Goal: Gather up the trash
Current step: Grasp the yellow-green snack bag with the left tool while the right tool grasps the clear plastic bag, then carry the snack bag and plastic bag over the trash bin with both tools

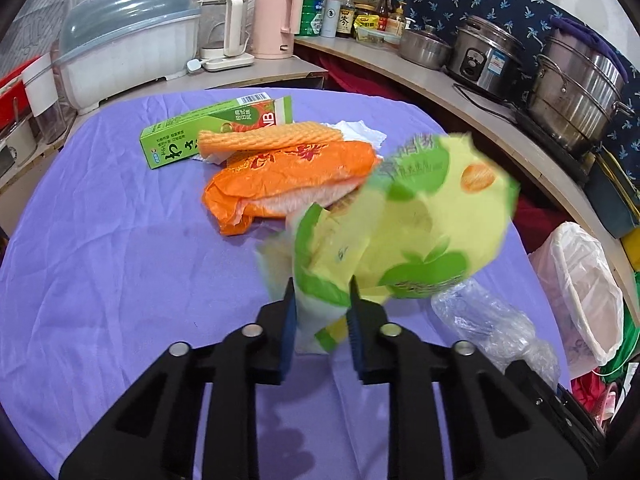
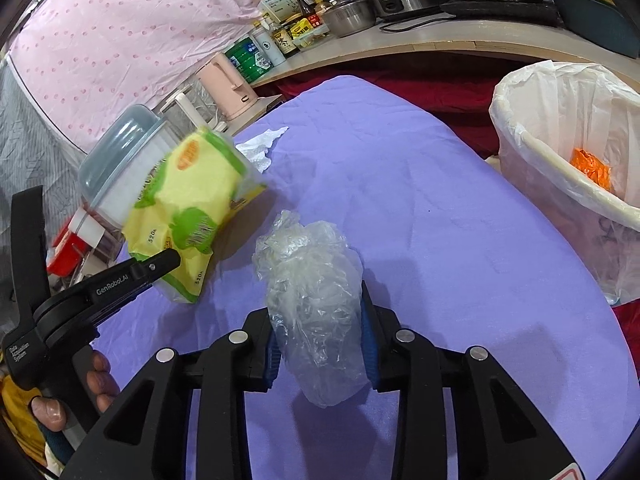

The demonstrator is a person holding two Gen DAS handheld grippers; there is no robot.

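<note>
The left gripper (image 2: 170,260), marked "GenRobot.AI", clamps a yellow-green wrapper (image 1: 404,232); beside it the right gripper (image 2: 320,320) clamps clear plastic (image 2: 312,300). Only the left wrist view shows the green box (image 1: 208,128).

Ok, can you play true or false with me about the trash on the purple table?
1. The left gripper is holding the yellow-green wrapper. True.
2. The right gripper is empty. False: it is shut on the crumpled clear plastic bag.
3. The lined trash bin already has something orange in it. True.
4. The green box is inside the bin. False: it lies on the purple tablecloth.
5. The orange wrapper lies on the floor. False: it is on the tablecloth.
</note>
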